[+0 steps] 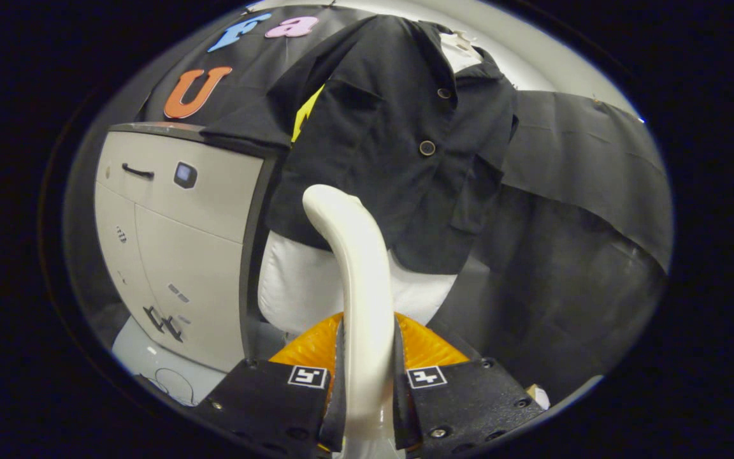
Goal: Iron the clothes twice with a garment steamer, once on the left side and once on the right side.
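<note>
Fingers of the gripper (pixel 367 382) clamp both sides of the steamer (pixel 357 280), its stiff, smooth handle curving up toward the shirt (pixel 399 146). Shirt hangs just beyond the steamer on a white form (pixel 297 280), soft and light; grip looks low, could slip.

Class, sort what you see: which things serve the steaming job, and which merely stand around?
For the job:
- garment steamer, clamped between the gripper fingers
- black shirt
- white mannequin torso wearing it

Standing around:
- beige cabinet
</note>
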Tool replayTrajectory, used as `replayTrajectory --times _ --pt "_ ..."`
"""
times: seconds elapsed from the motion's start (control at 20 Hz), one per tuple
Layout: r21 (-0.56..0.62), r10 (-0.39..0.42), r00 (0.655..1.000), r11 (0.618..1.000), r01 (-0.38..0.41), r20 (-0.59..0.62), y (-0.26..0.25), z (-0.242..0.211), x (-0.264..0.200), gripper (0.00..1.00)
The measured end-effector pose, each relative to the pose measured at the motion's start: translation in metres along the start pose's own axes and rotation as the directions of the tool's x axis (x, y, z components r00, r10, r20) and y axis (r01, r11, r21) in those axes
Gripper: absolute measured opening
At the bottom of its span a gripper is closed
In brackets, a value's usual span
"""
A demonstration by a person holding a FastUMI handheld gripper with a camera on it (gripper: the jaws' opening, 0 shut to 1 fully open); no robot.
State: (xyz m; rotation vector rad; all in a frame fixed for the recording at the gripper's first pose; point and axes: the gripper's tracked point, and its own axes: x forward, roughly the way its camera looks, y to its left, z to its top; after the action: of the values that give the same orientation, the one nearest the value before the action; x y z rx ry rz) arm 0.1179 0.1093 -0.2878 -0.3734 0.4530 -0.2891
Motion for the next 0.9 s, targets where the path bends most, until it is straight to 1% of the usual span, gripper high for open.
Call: replayTrajectory --times 0.05,0.15,0.25,0.4,0.5,0.65,0.75,0.9 --pt "0.032 0.003 1.0 0.999 -0.002 -0.005 -0.003 0.002 -0.006 0.33" --pt "0.082 -0.004 1.0 0.997 0.002 0.024 -0.02 0.019 -0.017 0.32" --pt "0.132 -0.023 0.997 0.991 0.012 0.08 -0.047 0.052 -0.029 0.32" --pt "0.24 -0.081 0.982 0.97 0.039 0.169 -0.105 0.117 -0.038 0.32" --pt "0.304 -0.128 0.963 0.951 0.053 0.235 -0.146 0.166 -0.049 0.32" --pt "0.34 -0.193 0.922 0.938 0.072 0.336 -0.195 0.229 -0.047 0.32" --pt "0.352 -0.209 0.898 0.934 0.065 0.388 -0.217 0.266 -0.039 0.32" --pt "0.361 -0.236 0.867 0.93 0.07 0.439 -0.247 0.308 -0.025 0.32"
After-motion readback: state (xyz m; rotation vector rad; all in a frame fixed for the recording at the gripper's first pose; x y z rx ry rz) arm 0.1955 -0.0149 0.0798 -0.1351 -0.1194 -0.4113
